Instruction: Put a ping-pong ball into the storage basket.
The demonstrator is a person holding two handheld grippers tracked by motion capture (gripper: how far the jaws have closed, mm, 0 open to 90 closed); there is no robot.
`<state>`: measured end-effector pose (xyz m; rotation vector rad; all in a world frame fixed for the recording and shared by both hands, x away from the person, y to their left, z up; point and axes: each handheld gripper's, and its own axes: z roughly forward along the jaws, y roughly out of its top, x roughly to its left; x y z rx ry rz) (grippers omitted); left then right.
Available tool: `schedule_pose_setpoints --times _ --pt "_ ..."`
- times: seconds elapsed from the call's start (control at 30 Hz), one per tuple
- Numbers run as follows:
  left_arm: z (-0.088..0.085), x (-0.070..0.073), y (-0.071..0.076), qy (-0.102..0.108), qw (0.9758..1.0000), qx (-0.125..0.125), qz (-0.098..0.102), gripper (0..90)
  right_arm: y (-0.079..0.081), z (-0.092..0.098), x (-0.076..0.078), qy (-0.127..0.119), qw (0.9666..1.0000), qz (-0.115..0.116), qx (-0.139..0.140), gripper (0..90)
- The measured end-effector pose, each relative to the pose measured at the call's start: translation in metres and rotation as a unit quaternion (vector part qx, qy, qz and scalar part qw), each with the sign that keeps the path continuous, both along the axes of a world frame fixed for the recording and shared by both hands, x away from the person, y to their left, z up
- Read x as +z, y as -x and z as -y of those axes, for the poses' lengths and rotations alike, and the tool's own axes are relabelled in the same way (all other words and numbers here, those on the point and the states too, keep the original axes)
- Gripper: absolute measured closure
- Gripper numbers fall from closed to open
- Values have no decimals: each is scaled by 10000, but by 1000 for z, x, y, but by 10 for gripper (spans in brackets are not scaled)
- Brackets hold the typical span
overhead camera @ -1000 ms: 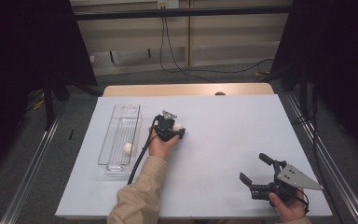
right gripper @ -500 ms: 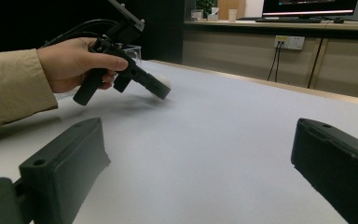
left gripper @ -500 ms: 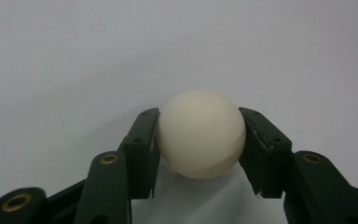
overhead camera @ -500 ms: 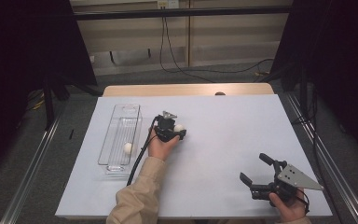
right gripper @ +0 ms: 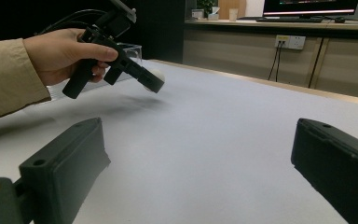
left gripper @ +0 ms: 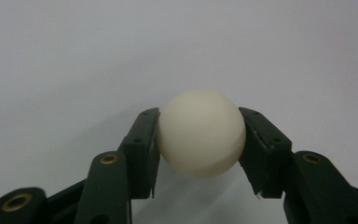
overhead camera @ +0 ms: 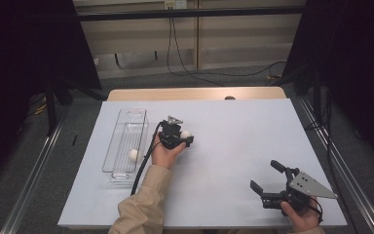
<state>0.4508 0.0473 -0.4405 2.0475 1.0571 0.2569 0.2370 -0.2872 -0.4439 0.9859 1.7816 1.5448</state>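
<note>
Left tool is clamped on a cream ball, one pad on each side of it, at about the ball's widest part. In the left gripper view the ball sits between the two black jaws, with the plain white table behind it and a soft shadow under it. From the right gripper view my left tool points down at a slant and the ball shows at its tip, clear of the table top, with a shadow on the sheet below. My left hand wraps the tool's grip, tan sleeve coming in from the bottom edge, black cable trailing back along the forearm.

Just to the left of that tool in the high view stands a clear plastic tray, long side running away from me. A second cream ball lies inside it, near the end closest to me. Held ball and tray are apart, no contact.

Right tool is apart, nothing between the jaws. In the right gripper view both jaws stand wide with only bare white table between them. It sits low over the near right corner of the table, in my right hand, grey three-cornered plate on top. Well apart from the left tool and the tray.

Table is covered by a white sheet; a strip of wood edge shows at the far side.
</note>
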Motion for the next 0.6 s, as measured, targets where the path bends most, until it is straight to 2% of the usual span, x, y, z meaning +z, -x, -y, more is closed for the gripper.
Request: schedule_pose_setpoints --times 0.6 --pt "-3 8 6 0 10000 -67 -43 510 0 0 0 -12 10000 9 0 24"
